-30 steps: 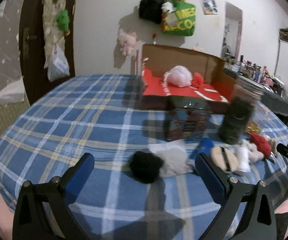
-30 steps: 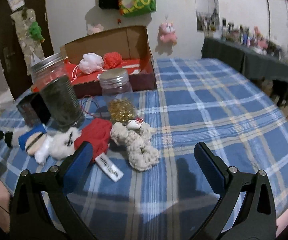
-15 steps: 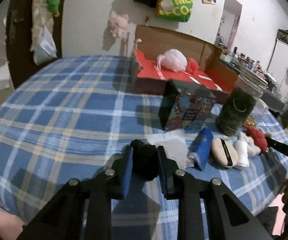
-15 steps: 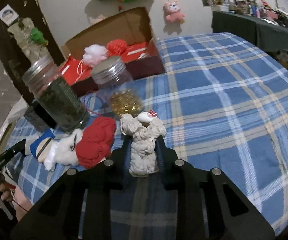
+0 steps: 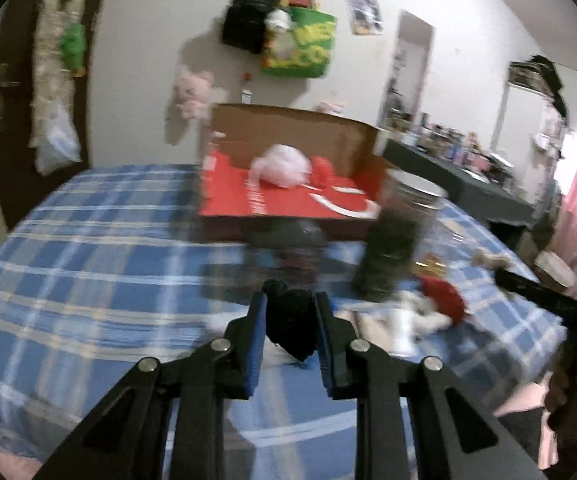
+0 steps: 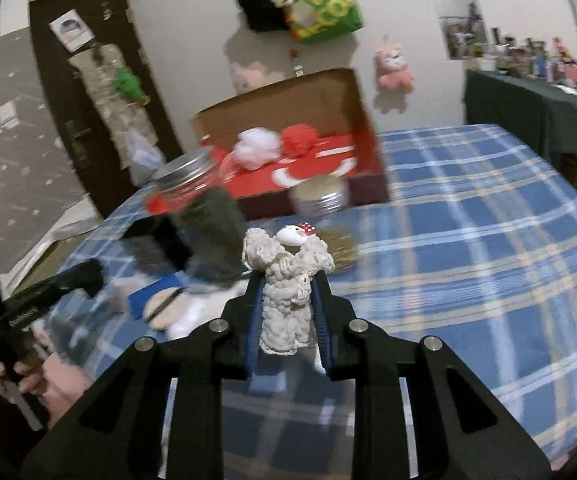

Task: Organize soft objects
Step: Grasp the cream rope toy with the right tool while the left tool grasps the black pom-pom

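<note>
Both grippers went from wide open to clamped. Left gripper (image 5: 290, 312) now pinches the fuzzy black pom-pom (image 5: 291, 322), frame centre; right gripper (image 6: 287, 296) pinches the cream crocheted scrunchie with white cat charm (image 6: 286, 284). Both lifted off the blue plaid cloth (image 6: 468, 248). Probable destination: red-lined cardboard box (image 5: 288, 196), upper centre.

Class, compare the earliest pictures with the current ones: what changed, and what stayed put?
Both grippers closed: the left gripper took the black pom-pom, the right gripper took the cream scrunchie, and both items were lifted. The open box and jars stayed.
</note>
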The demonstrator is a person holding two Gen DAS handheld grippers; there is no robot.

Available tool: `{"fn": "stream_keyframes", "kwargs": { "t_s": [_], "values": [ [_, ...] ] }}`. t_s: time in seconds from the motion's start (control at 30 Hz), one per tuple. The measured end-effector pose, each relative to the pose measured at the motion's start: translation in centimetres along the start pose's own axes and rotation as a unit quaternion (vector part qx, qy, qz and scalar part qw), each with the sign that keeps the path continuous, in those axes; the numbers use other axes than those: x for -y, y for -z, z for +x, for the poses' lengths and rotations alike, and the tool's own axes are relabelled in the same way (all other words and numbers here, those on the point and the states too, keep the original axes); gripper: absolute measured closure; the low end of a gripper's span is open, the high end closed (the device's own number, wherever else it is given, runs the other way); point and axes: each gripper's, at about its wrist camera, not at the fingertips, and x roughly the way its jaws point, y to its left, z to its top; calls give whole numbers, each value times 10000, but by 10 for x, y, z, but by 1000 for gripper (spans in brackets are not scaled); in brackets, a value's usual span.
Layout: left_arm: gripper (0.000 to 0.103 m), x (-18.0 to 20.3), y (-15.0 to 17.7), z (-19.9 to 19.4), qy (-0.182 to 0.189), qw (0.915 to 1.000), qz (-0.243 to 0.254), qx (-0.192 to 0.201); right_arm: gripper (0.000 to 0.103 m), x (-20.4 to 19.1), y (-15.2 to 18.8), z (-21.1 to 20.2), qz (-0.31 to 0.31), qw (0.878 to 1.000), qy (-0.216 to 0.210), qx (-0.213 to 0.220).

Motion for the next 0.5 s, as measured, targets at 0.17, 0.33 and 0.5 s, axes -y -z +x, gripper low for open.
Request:
{"fn": "stream_keyframes", "kwargs": {
  "t_s": [0.17,0.33,0.5],
  "values": [
    [78,29,3,17,496,9985,95,-194,81,-24,7,11,-268,9993,-241,-107],
    [78,40,0,21,700,9973,115,-208,81,-28,8,14,-280,9988,-374,-165],
    [78,39,0,25,681,9972,20,-298,81,-25,8,16,-213,9989,-365,-192]
  ]
}}
